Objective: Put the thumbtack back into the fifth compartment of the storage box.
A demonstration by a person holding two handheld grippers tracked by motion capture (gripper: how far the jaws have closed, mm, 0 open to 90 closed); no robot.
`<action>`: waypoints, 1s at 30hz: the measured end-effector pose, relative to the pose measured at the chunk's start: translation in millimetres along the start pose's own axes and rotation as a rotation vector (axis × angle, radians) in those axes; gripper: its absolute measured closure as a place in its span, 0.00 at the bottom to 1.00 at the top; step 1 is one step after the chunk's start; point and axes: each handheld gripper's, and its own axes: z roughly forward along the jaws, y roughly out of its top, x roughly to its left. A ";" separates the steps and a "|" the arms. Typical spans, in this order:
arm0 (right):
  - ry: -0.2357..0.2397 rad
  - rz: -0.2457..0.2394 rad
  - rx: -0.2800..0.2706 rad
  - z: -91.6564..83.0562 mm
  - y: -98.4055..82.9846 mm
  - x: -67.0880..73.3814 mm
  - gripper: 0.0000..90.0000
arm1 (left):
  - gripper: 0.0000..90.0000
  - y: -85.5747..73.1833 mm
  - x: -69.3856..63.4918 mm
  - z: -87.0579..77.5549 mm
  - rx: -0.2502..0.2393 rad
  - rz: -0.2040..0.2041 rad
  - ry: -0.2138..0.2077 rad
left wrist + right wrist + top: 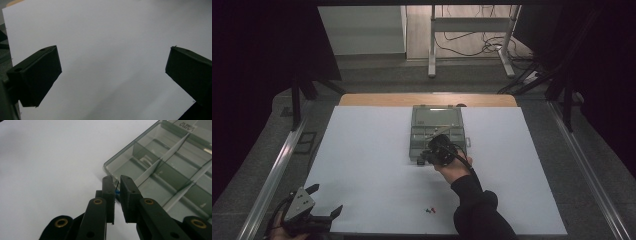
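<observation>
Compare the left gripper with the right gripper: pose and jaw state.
The left gripper rests at the white sheet's near left corner with jaws spread wide and nothing between them. The right gripper is at the compartment box's near corner, shut on a blue pushpin. Both have black jaws and are hand-held.

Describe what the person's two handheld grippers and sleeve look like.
Left gripper: black, with two blocky wedge-shaped fingers and a grey three-cornered plate with small holes on top. Right gripper: black, its slim flat fingers hinged on link arms with brass-ringed pivots; a black cable trails from it. The right forearm wears a black long sleeve.
</observation>
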 end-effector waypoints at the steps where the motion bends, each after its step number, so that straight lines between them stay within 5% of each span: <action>1: -0.002 0.001 0.000 1.0 1.4 -0.5 0.91 | 0.01 0.0 0.0 0.0 0.000 0.000 0.000; 25: -0.079 -0.009 -0.005 37.2 25.4 -10.2 0.91 | 0.01 -0.1 -0.6 0.1 -0.001 0.007 -0.002; 30: -0.086 0.002 -0.010 40.0 24.6 -11.0 0.84 | 0.01 0.0 -0.8 0.2 0.000 0.010 -0.003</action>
